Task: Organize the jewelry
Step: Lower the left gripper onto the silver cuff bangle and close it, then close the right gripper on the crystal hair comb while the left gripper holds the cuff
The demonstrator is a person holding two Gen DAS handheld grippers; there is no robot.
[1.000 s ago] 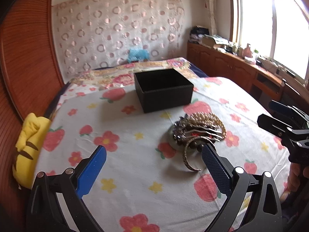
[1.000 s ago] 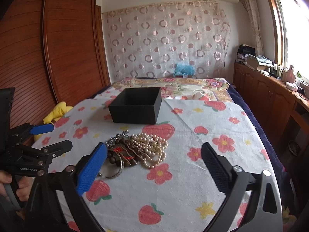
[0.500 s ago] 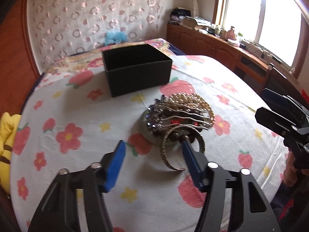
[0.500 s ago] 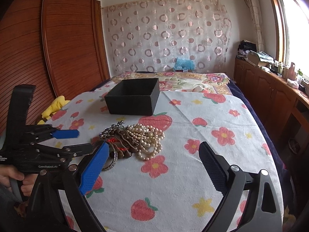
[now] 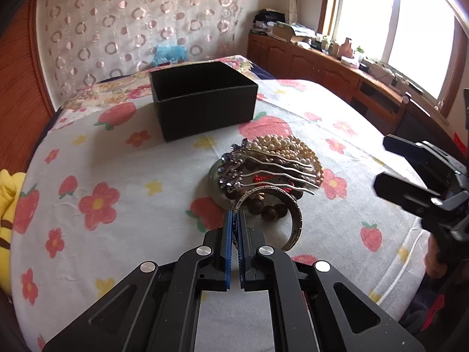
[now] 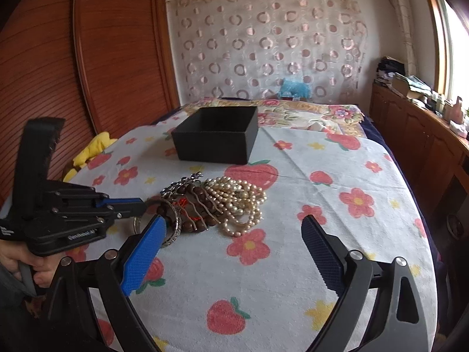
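- On the flower-and-strawberry bedspread [image 5: 117, 234], a heap of jewelry is gathered just in front of an open black box [image 5: 205, 102], a little apart from it.
- The heap is made up of a pearl necklace [image 5: 288, 146], wavy metal hair pins [image 5: 278, 170] with a dark jeweled head, brown wooden beads [image 5: 269, 212] and an engraved metal bangle [image 5: 293, 220].
- The left tongs [image 5: 234, 220] are seen pressed together on the near left rim of the bangle, which is gripped between the blue pads [image 5: 228, 246].
- The bangle is tilted, its far edge resting against the beads.
- The right tongs [image 6: 231, 246] are held spread wide above the bedspread, near the heap, with nothing between them.
- A yellow plush toy [image 5: 6, 199] is seen at the left edge of the bed.
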